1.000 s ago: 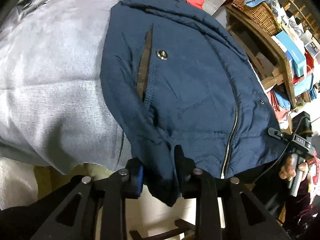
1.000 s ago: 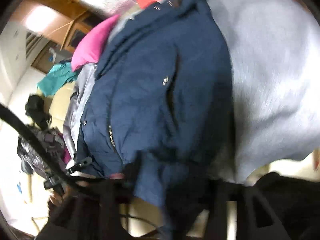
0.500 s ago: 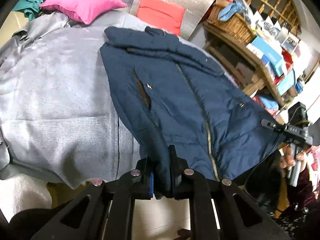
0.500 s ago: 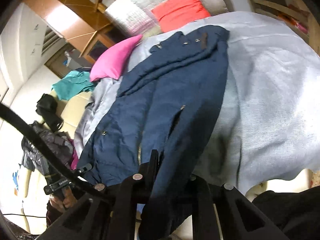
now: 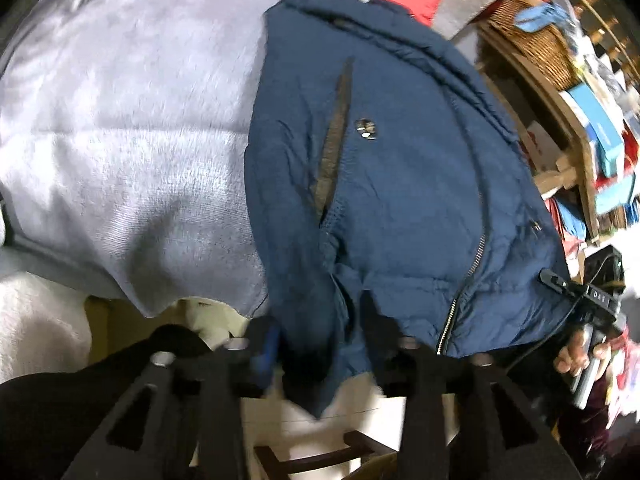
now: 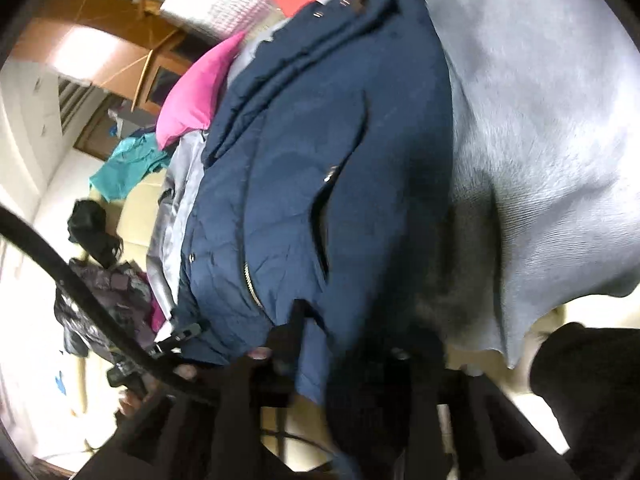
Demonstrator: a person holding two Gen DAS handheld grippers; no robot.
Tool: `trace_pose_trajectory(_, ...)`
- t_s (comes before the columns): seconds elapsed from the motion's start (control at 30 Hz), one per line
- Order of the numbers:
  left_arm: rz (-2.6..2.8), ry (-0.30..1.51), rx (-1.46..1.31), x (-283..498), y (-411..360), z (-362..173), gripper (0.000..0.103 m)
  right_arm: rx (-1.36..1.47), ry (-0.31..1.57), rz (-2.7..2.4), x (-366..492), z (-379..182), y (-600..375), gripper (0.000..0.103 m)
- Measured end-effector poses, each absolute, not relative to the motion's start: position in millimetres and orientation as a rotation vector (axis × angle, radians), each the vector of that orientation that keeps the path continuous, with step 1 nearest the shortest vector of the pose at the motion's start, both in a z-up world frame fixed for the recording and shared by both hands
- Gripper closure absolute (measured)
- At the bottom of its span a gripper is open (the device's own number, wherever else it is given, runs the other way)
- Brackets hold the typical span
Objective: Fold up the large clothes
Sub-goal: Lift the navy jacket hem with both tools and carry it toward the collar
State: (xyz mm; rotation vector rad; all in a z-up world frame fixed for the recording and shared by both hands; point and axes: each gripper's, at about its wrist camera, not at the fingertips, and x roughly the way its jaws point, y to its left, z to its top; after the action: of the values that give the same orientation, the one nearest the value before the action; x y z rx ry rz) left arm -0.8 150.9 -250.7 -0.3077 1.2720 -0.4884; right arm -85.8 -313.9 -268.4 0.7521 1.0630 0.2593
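Jacket (image 5: 400, 168) hem hangs over the near edge, laid flat for folding. Left gripper (image 5: 320, 336) and right gripper (image 6: 340, 344), jaws just opened partway, loosely straddle its corners.

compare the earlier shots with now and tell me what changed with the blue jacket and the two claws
Both claws had pinched the navy jacket hem shut half a second ago; their jaws have just been opening. The left claw now stands apart with the hem corner loose between its fingers; the right claw looks parted too, though blurred. Both cameras have closed back in on the jacket. The jacket still lies zipped on the grey blanket.
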Motion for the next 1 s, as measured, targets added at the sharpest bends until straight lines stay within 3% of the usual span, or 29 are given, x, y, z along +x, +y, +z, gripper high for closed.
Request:
trace_pose_trajectory(0.03,-0.486,1.282,-0.319,2,149,-253,0.058,0.773,1.069,0.260,-84,-274,-315,0.061)
trace_pose_trajectory(0.17,-0.533,1.283,-0.331,5,139,-258,0.060,0.848,1.087,0.277,-70,-293,-310,0.060)
trace_pose_trajectory(0.2,-0.544,1.276,-0.325,4,138,-258,0.065,0.828,1.083,0.273,-72,-290,-309,0.065)
trace_pose_trajectory(0.23,-0.547,1.273,-0.319,5,135,-258,0.083,0.802,1.081,0.271,-72,-287,-307,0.073)
trace_pose_trajectory(0.33,-0.542,1.278,-0.324,5,137,-261,0.089,0.741,1.050,0.273,-83,-269,-298,0.084)
trace_pose_trajectory(0.57,-0.588,1.194,-0.299,-8,140,-232,0.091,0.637,0.944,0.312,-102,-208,-290,0.092)
trace_pose_trajectory(1.0,-0.702,0.842,-0.374,-11,180,-82,0.092,0.588,0.653,0.386,-123,-100,-300,0.093)
